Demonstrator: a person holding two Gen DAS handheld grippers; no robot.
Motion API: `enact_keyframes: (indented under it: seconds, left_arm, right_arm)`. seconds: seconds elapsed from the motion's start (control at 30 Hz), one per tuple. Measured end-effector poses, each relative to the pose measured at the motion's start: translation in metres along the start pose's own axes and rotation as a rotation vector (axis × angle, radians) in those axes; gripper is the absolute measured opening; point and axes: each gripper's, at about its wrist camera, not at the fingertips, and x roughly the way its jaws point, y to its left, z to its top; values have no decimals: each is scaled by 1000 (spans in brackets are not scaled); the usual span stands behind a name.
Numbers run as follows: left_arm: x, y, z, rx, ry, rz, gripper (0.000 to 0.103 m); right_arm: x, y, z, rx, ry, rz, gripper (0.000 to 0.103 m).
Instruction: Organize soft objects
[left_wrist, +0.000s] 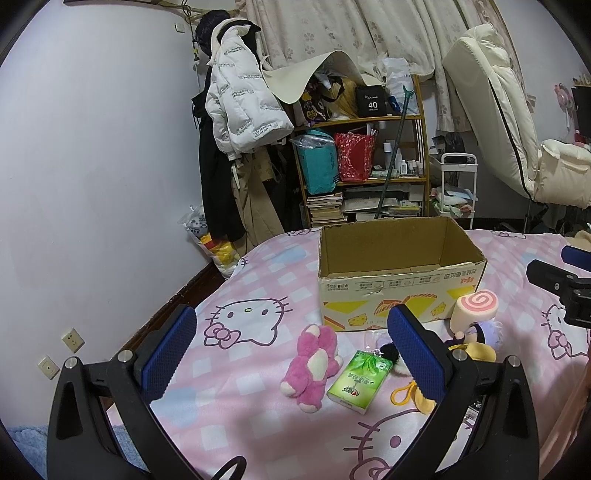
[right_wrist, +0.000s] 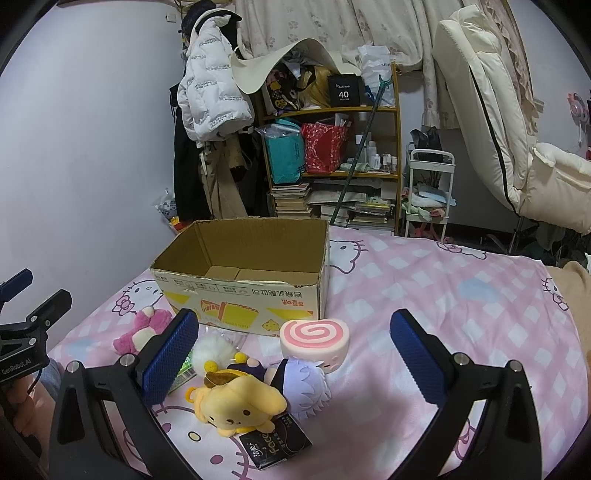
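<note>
Beside green tissue pack (left_wrist: 359, 381), fuzzy pink plush (left_wrist: 313, 365).

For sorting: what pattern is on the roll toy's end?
A pink-and-white spiral on the roll toy, clearest in the right wrist view.

The left gripper (left_wrist: 291, 354) hovers with its two blue-padded fingers (left_wrist: 170, 354) spread wide apart, nothing between them, their black arms angling up from the bottom corners of the left wrist view. The right gripper (right_wrist: 293, 356) is posed the same way, jaws wide and empty, its blue pads (right_wrist: 417, 358) facing each other across a broad gap. Each gripper also shows at the edge of the other's view, so the two are held side by side at about the same height, and part of a hand (right_wrist: 20, 402) gripping the left one shows at the lower left of the right wrist view.
</note>
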Motion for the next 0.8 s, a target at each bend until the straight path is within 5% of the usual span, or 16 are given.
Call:
enact_keyframes:
  seconds: [0.8]
  left_arm:
    - [22, -14, -2, 23, 113, -87, 102]
  right_arm:
    - [16, 13, 10, 34, 95, 2, 103]
